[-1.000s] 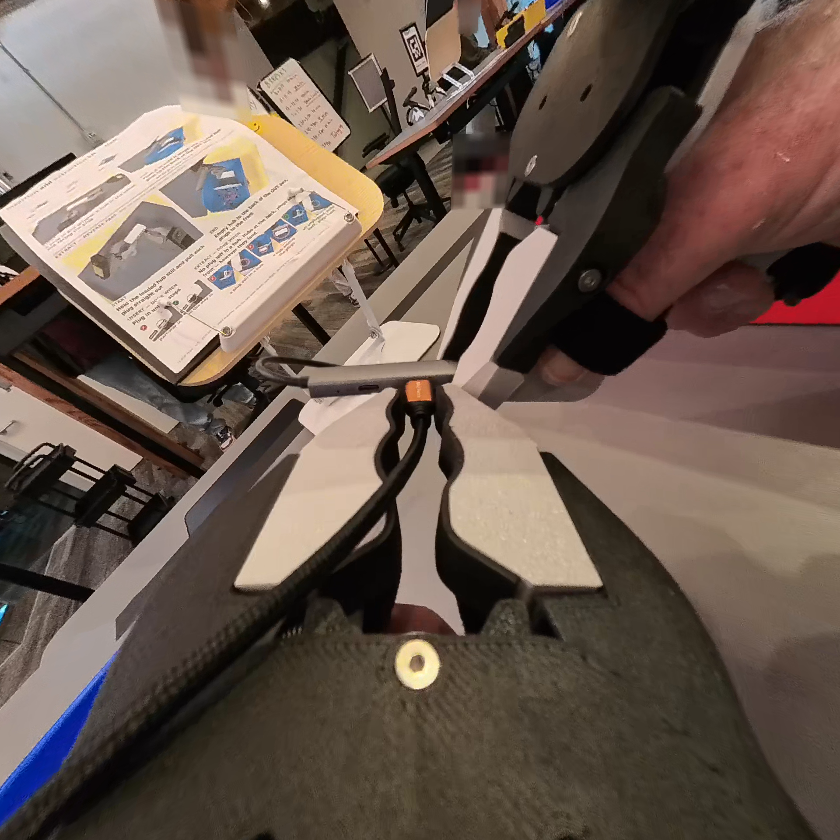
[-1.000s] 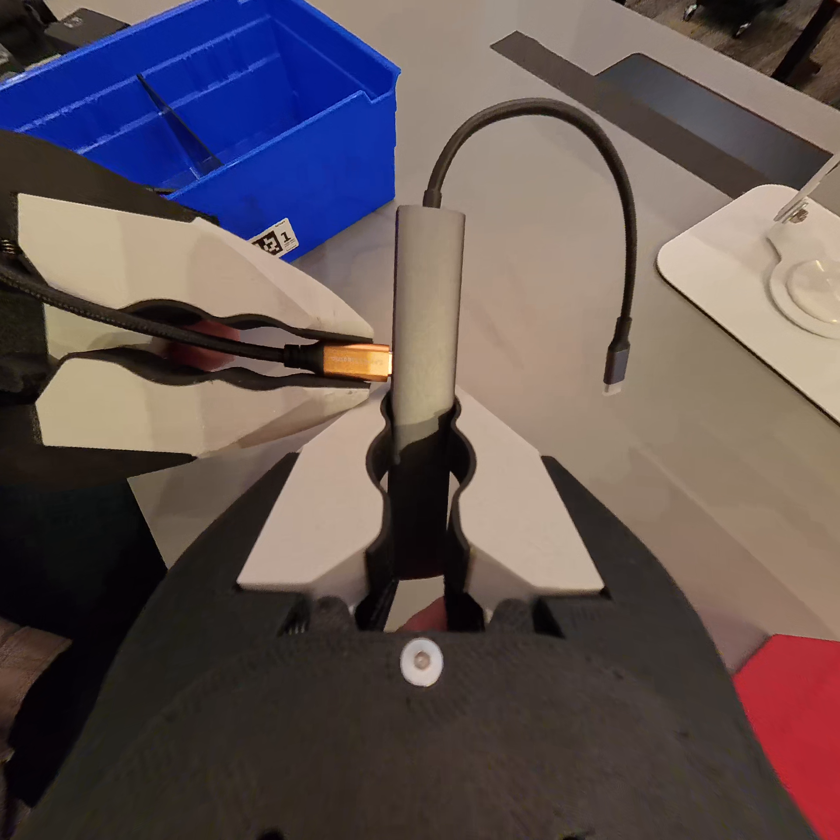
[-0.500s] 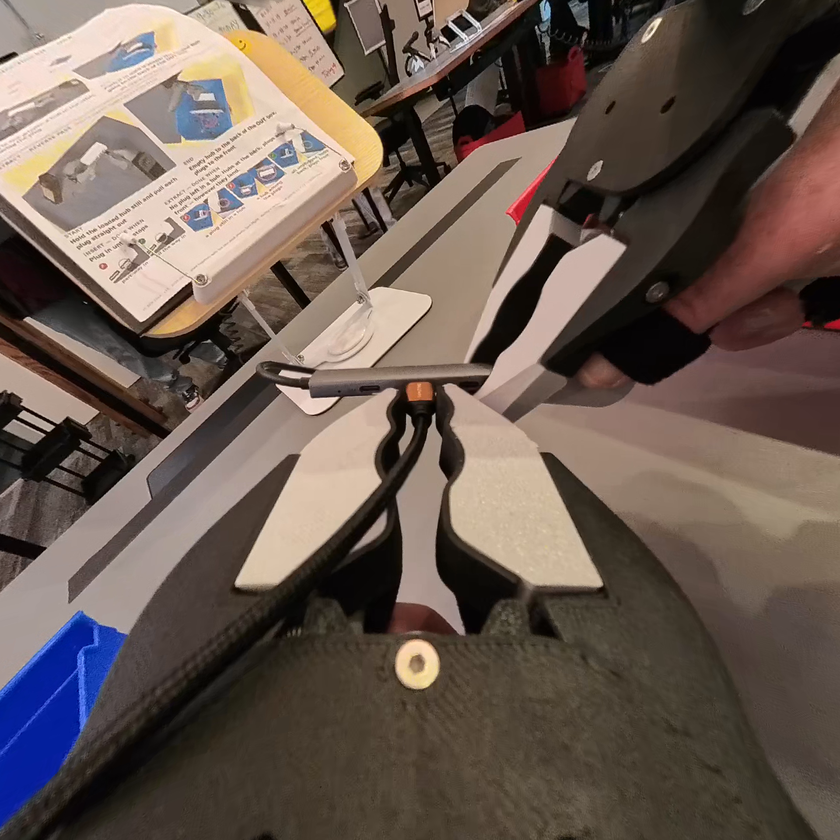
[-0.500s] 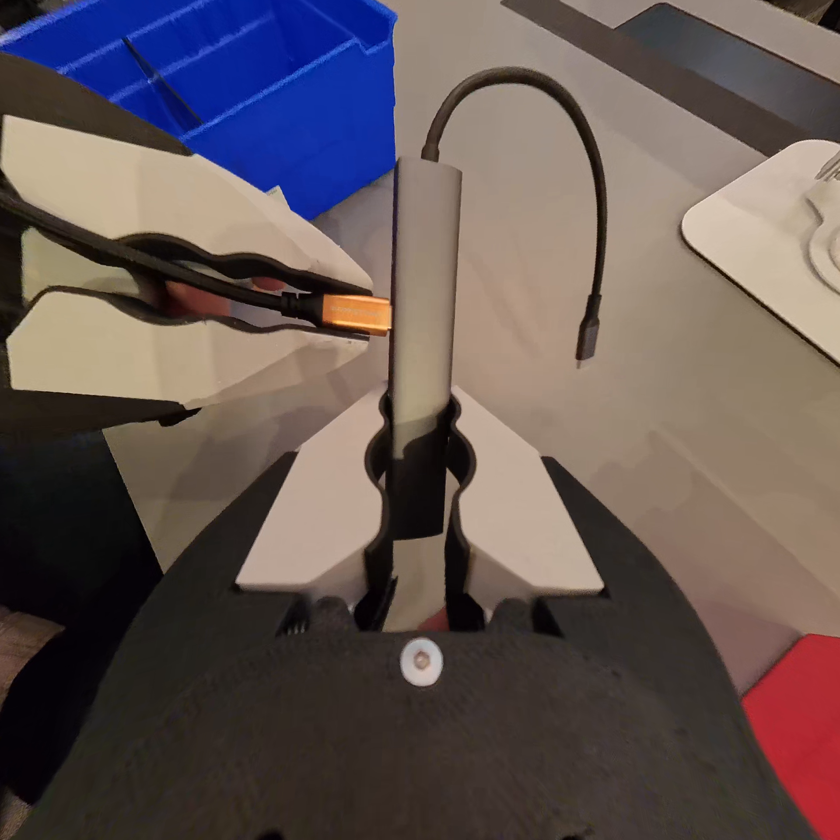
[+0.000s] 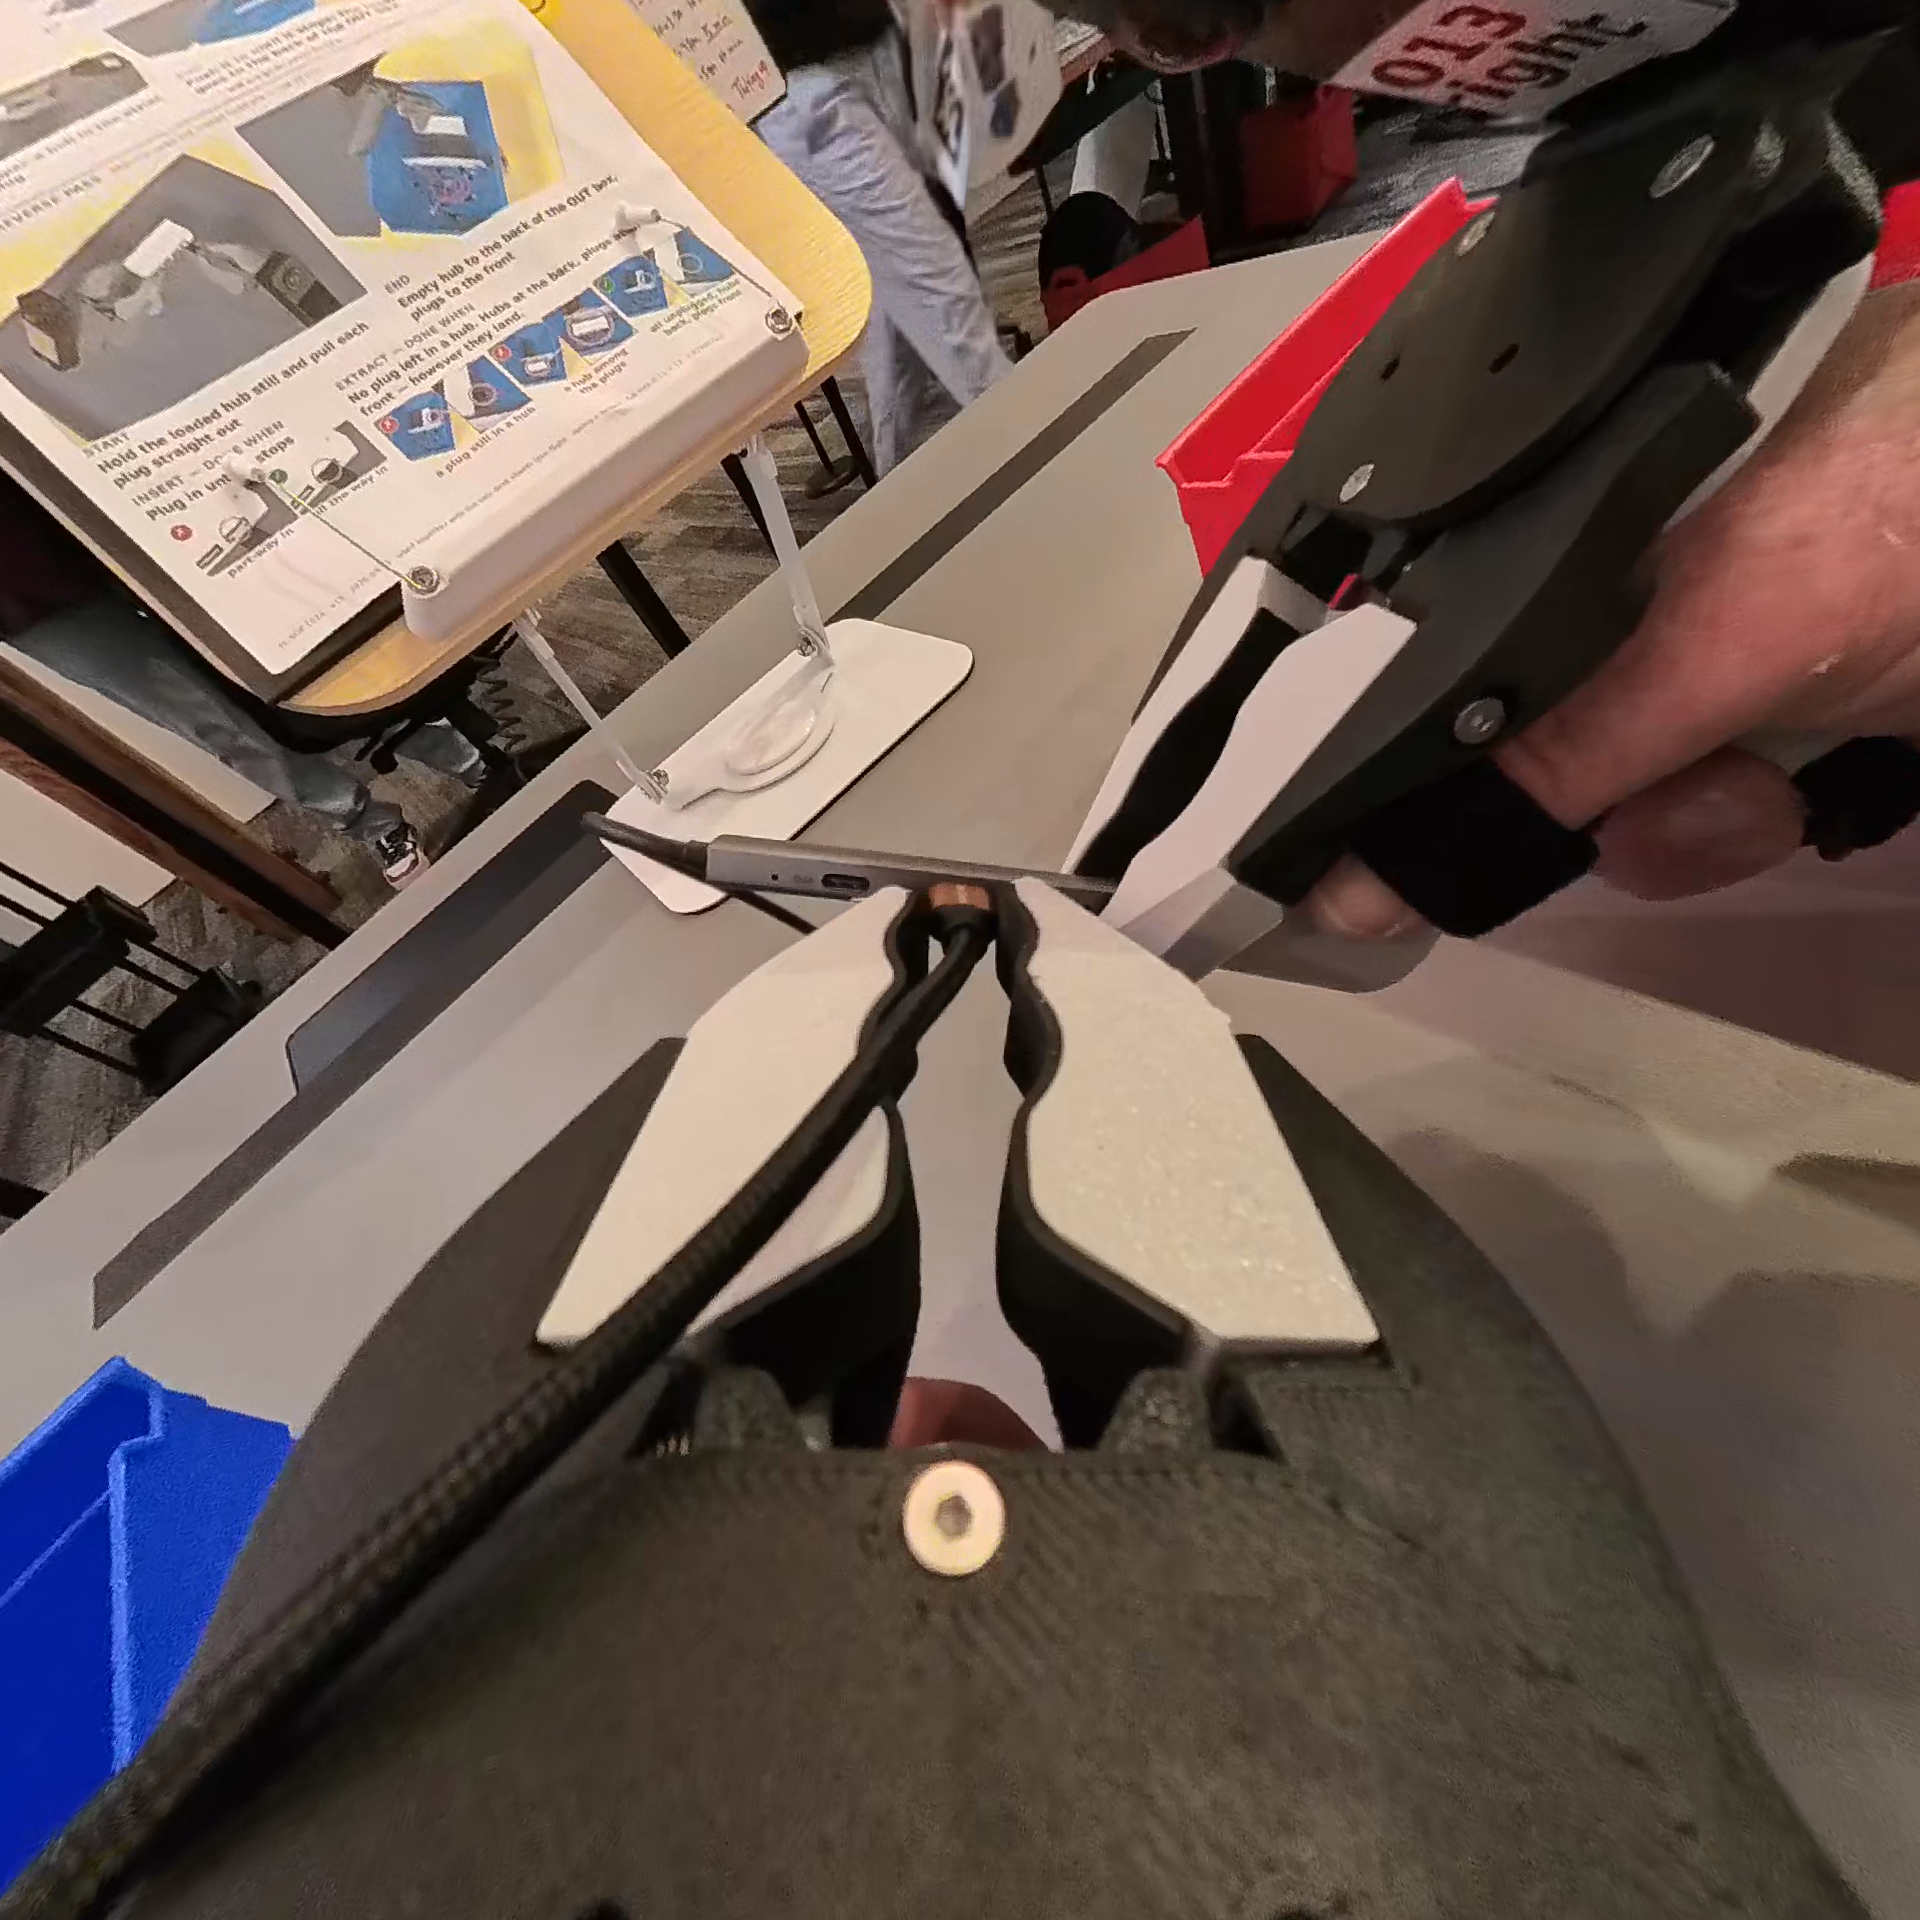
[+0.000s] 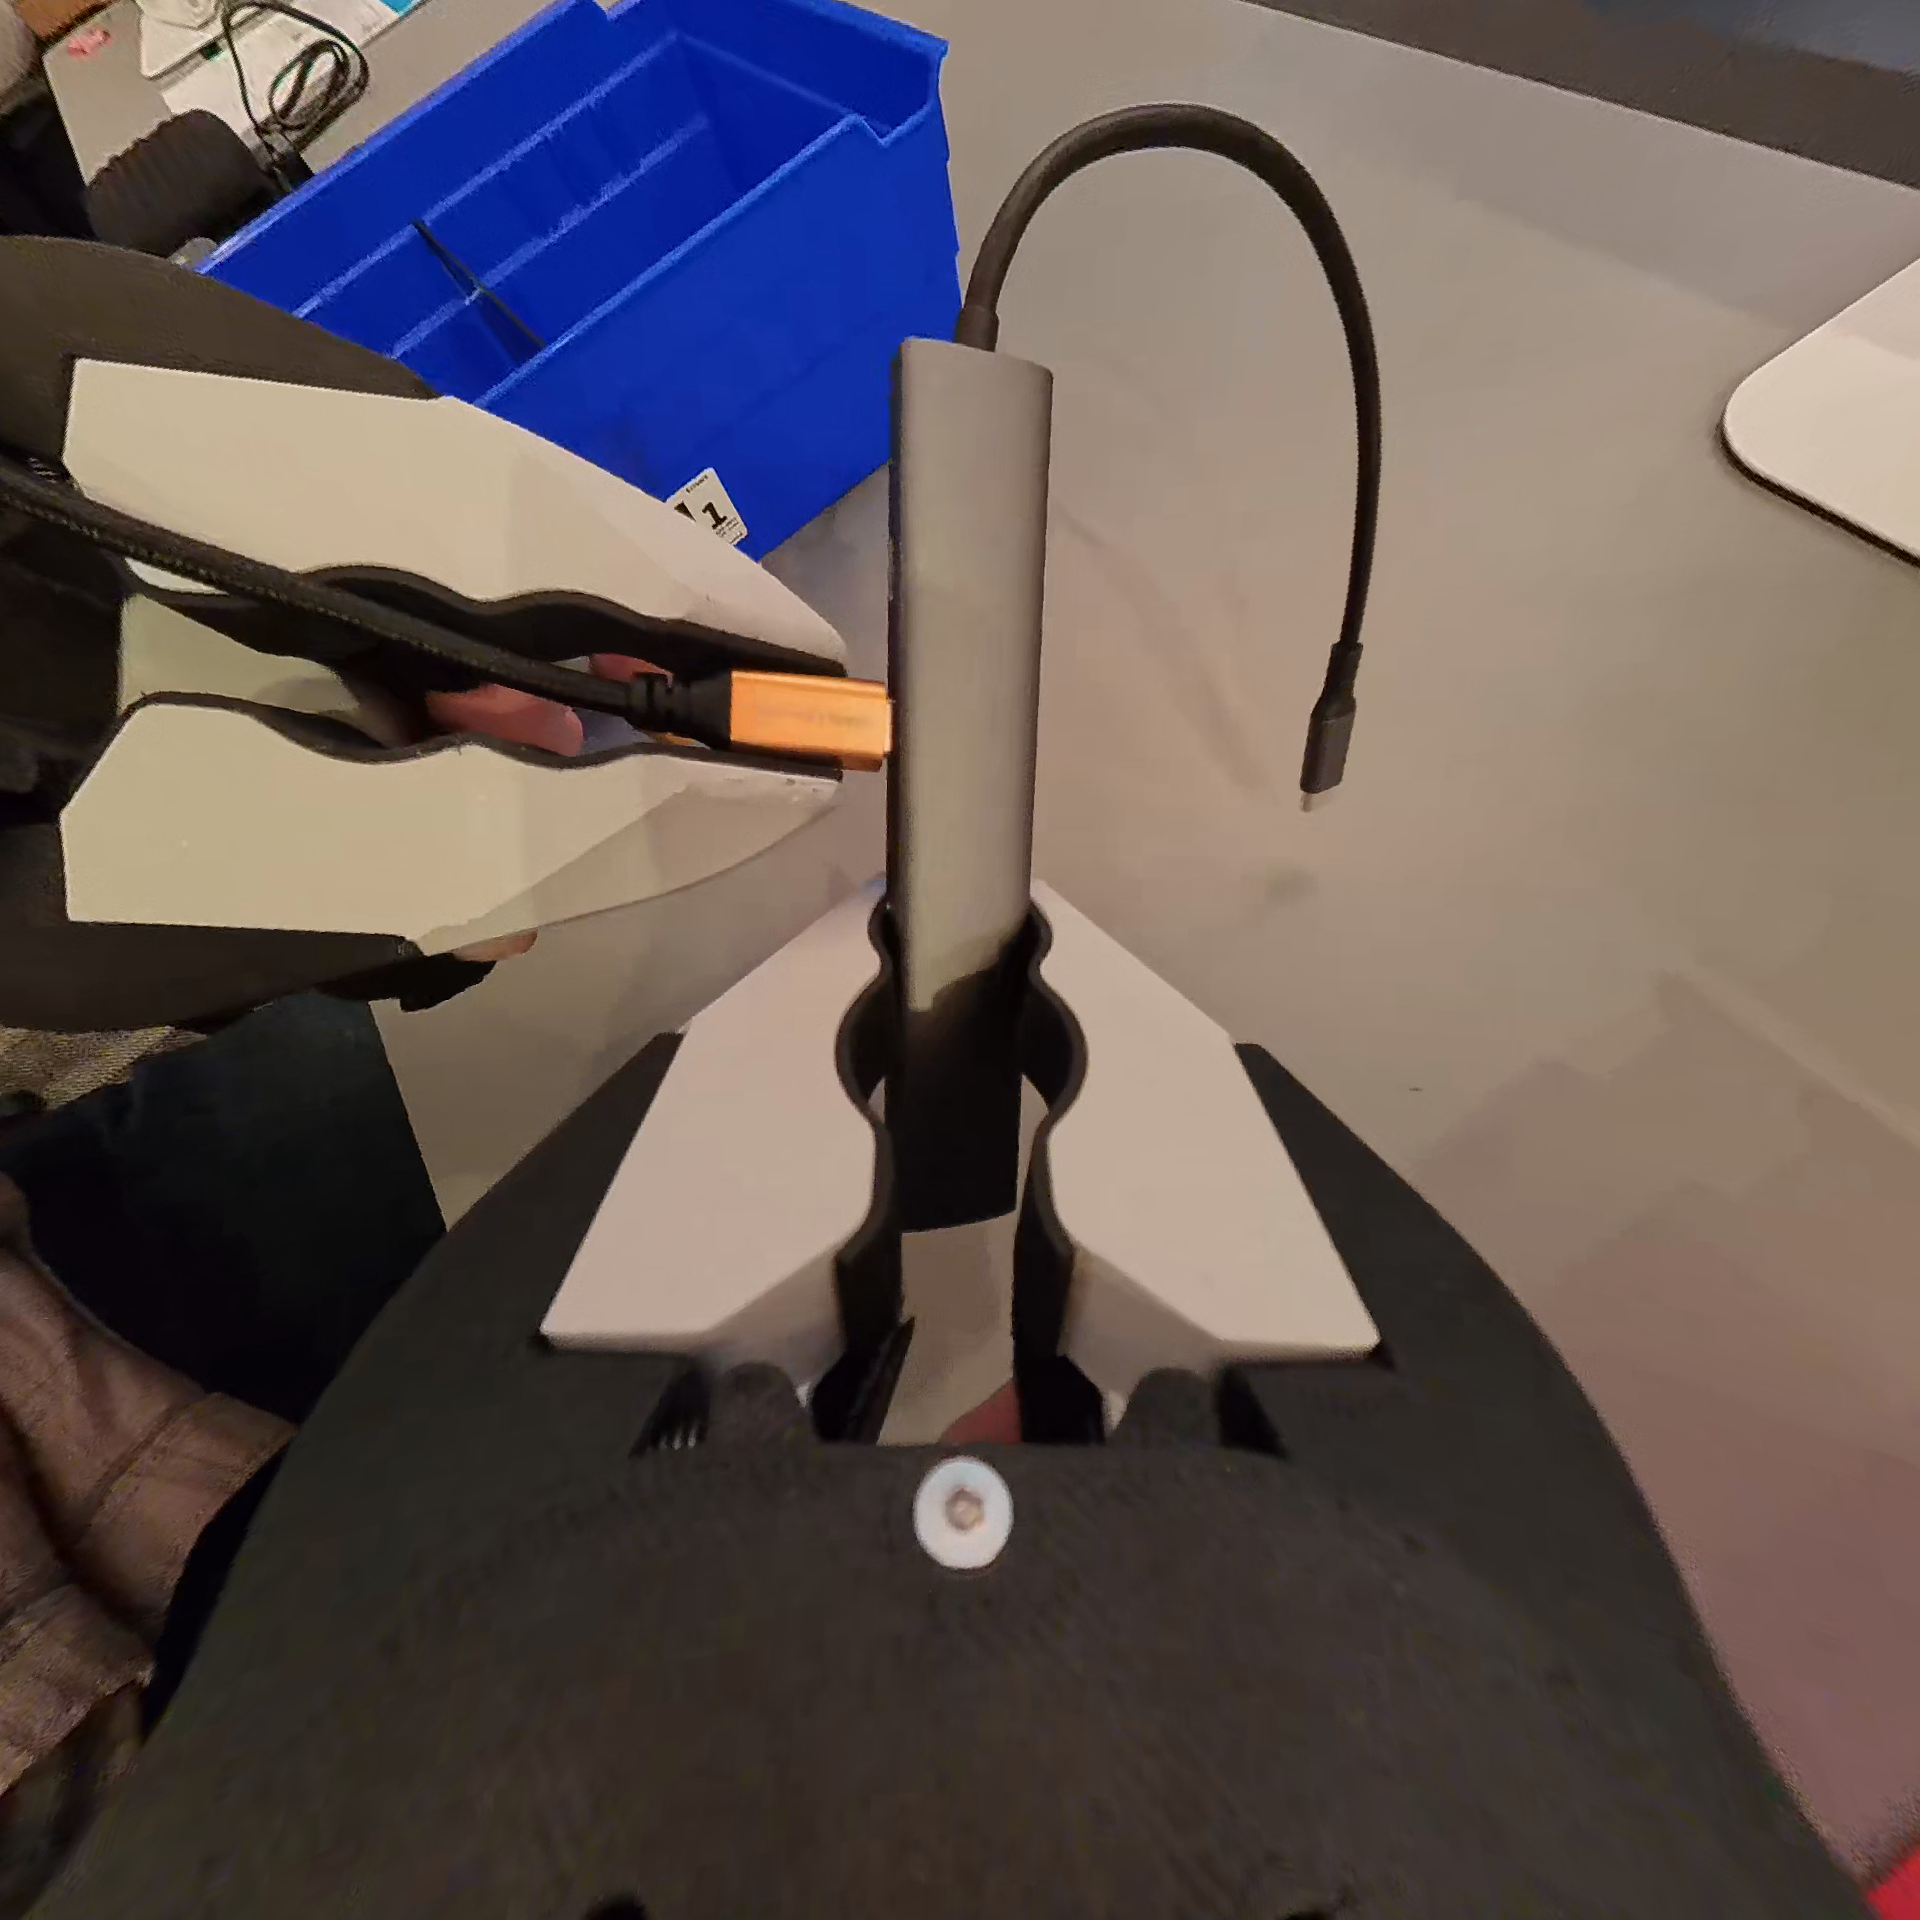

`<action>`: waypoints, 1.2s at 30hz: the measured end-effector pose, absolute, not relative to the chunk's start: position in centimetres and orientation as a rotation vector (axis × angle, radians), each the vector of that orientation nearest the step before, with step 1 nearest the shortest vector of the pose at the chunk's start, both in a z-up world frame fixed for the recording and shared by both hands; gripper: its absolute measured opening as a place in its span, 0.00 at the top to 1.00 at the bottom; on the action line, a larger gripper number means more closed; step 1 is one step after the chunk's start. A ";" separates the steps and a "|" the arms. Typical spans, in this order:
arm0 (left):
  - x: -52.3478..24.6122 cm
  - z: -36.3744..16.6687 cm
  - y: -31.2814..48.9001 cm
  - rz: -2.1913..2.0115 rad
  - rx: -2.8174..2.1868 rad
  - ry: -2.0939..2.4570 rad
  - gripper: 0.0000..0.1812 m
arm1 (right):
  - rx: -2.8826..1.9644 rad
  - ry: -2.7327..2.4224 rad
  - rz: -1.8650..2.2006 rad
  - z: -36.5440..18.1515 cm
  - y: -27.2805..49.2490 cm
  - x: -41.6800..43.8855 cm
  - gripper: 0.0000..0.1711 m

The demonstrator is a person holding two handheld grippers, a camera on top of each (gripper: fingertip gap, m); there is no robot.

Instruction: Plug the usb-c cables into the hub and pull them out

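Two grippers meet above the table [image 6: 1558, 1039]: the right gripper [image 6: 961, 935] clamps the grey hub [image 6: 971, 623] upright, the left gripper [image 6: 831, 717] pinches the orange plug [image 6: 810, 717] against the hub's left side, so keep the plug square and press straight.

I count two tongs: my left one [image 6: 831, 727] and my right one [image 6: 961, 925]. There is one grey hub [image 6: 971, 623], one cable [image 6: 312, 613] with an orange plug, one blue bin [image 6: 665, 260] at the upper left, one red bin [image 5: 1309, 395] and one picture board [image 5: 343, 270].
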State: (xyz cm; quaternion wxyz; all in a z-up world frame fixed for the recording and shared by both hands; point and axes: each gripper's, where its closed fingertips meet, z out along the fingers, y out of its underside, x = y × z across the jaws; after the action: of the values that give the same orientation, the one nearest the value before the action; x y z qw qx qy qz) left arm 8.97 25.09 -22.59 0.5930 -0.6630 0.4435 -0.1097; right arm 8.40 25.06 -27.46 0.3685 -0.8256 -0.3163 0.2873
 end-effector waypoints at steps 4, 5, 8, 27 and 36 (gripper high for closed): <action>8.9 -22.7 25.1 -0.251 -1.543 1.029 0.93 | -2.107 -0.817 0.722 -27.4 25.1 8.3 0.91; 8.9 -22.6 25.1 -0.253 -1.543 1.027 0.94 | -2.102 -0.822 0.715 -27.4 25.1 8.3 0.91; 8.9 -22.6 25.1 -0.259 -1.544 1.026 0.94 | -2.091 -0.839 0.682 -27.4 25.1 8.1 0.85; 9.8 -22.0 23.8 -0.258 -1.484 1.055 0.94 | -2.115 -0.864 0.750 -28.0 24.5 7.8 0.90; 9.8 -22.0 23.7 -0.249 -1.463 1.061 0.94 | -2.112 -0.864 0.737 -28.0 24.6 7.9 0.91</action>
State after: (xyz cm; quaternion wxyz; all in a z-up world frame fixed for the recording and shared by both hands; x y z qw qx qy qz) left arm 9.82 23.70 -21.97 0.6119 -0.6342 0.4601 -0.1080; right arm 7.93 24.59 -27.99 0.3633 -0.8206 -0.3356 0.2863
